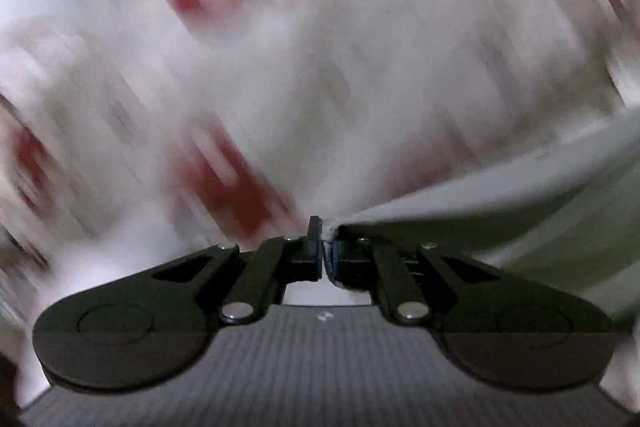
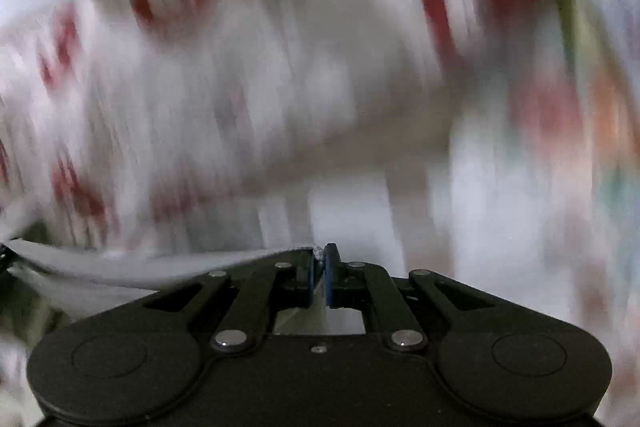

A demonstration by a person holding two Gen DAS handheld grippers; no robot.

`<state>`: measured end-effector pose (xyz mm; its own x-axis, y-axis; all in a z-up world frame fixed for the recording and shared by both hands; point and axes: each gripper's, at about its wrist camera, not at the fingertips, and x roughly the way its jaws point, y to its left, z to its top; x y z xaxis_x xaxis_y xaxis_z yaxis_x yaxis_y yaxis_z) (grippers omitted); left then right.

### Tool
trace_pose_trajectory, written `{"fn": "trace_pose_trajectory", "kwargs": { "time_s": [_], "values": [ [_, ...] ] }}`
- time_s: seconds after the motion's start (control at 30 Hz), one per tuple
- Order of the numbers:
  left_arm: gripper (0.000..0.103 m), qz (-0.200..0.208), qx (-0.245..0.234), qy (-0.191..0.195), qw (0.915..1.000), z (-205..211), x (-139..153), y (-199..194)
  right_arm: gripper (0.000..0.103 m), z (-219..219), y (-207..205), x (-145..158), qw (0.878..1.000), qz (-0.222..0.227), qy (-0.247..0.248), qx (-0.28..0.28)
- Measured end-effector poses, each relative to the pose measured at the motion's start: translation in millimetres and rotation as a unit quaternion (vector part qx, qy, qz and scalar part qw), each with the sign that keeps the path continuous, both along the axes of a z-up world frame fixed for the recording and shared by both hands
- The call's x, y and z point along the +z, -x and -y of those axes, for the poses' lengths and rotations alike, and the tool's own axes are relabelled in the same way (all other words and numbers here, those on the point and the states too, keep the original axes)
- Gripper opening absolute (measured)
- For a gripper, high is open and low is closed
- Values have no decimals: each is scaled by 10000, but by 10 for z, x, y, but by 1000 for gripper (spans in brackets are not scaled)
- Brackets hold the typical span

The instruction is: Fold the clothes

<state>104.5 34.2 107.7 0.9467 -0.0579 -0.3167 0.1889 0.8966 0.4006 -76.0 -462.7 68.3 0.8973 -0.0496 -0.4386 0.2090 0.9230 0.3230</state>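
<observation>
left gripper (image 1: 326,247): clamped on pale grey soft cloth garment (image 1: 500,211) edge
right gripper (image 2: 319,265): pinching same garment
background: blurred white red-patterned fabric (image 1: 280,67) behind garment
step: likely carrying a fold; next, lay edges aligned

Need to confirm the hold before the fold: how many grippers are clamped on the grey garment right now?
2. The left gripper pinches a grey garment edge that runs off to its right; the right gripper pinches an edge running off to its left. Background too blurred to show more.
</observation>
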Motion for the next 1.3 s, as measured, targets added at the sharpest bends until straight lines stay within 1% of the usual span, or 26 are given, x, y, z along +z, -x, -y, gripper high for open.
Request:
{"fn": "trace_pose_trajectory", "kwargs": {
  "time_s": [0.03, 0.07, 0.1, 0.17, 0.2, 0.23, 0.3, 0.33, 0.37, 0.4, 0.47, 0.53, 0.57, 0.63, 0.67, 0.7, 0.77, 0.8, 0.83, 0.87, 0.9, 1.0, 1.07, 1.13, 1.23, 1.3],
  "values": [
    [5, 318, 105, 363, 9988, -64, 349, -4, 5, -9, 28, 462, 9977, 662, 151, -53],
    [5, 571, 144, 832, 9948, -146, 684, 29, 5, -56, 170, 905, 9902, 1367, 298, -30],
    [5, 774, 56, 1287, 9886, -229, 949, 133, 5, -102, 337, 1243, 9807, 1902, 449, -63],
    [5, 1177, -235, 1816, 9760, -342, 1307, 432, 5, -129, 691, 1736, 9607, 2720, 525, -151],
    [5, 1240, -389, 2055, 9700, -384, 1412, 628, 5, -124, 861, 1851, 9532, 2977, 488, -179],
    [5, 1229, -540, 2215, 9659, -423, 1450, 808, 5, -126, 1035, 1898, 9484, 3132, 468, -175],
    [6, 1023, -835, 2337, 9633, -495, 1365, 1131, 5, -128, 1307, 1794, 9488, 3119, 460, -193],
    [7, 811, -968, 2420, 9620, -533, 1276, 1272, 5, -106, 1416, 1600, 9536, 2982, 351, -206],
    [7, 400, -1077, 2538, 9604, -574, 1080, 1378, 5, -84, 1525, 1407, 9581, 2845, 243, -219],
    [8, -42, -1142, 2624, 9582, -600, 821, 1462, 5, -61, 1627, 1188, 9633, 2670, 133, -239],
    [7, -774, -1145, 2671, 9537, -608, 261, 1602, 5, -5, 1778, 553, 9785, 2033, -102, -343],
    [6, -1374, -979, 2554, 9520, -560, -384, 1712, 5, 44, 1861, -91, 9886, 1363, -425, -488],
    [5, -1664, -886, 2474, 9504, -529, -695, 1766, 5, 53, 1913, -436, 9907, 1045, -640, -595],
    [5, -2174, -745, 2424, 9426, -486, -1190, 1902, 5, 67, 2020, -1097, 9904, 438, -1040, -798],
    [5, -2367, -699, 2385, 9392, -457, -1386, 1977, 5, 54, 2087, -1299, 9895, 275, -1126, -867],
    [5, -2507, -680, 2288, 9382, -425, -1545, 2053, 5, 41, 2155, -1500, 9882, 111, -1211, -935],
    [5, -2666, -704, 2045, 9392, -389, -1713, 2183, 5, 14, 2284, -1871, 9849, -193, -1358, -1057],
    [5, -2752, -710, 2000, 9377, -381, -1762, 2221, 5, -4, 2322, -1912, 9851, -242, -1336, -1059],
    [5, -2830, -704, 2036, 9346, -386, -1778, 2261, 5, -18, 2358, -1931, 9854, -264, -1308, -1054],
    [5, -2843, -717, 2050, 9338, -391, -1765, 2313, 5, -20, 2382, -1865, 9866, -182, -1257, -1022],
    [5, -2798, -764, 2020, 9355, -386, -1717, 2339, 5, -22, 2407, -1799, 9877, -101, -1206, -990],
    [5, -2590, -918, 1830, 9439, -360, -1505, 2422, 5, -27, 2481, -1602, 9903, 145, -1052, -894],
    [5, -2556, -1011, 1827, 9440, -359, -1359, 2475, 5, -25, 2537, -1414, 9912, 369, -947, -853],
    [5, -2619, -1107, 1755, 9425, -362, -1282, 2526, 5, -35, 2647, -1228, 9908, 580, -848, -886],
    [5, -2752, -1229, 1601, 9400, -368, -1222, 2581, 5, -127, 2851, -1053, 9903, 762, -649, -960],
    [5, -3014, -1170, 1503, 9343, -370, -1339, 2604, 5, -144, 2893, -1160, 9911, 598, -639, -1007]
  ]
}}
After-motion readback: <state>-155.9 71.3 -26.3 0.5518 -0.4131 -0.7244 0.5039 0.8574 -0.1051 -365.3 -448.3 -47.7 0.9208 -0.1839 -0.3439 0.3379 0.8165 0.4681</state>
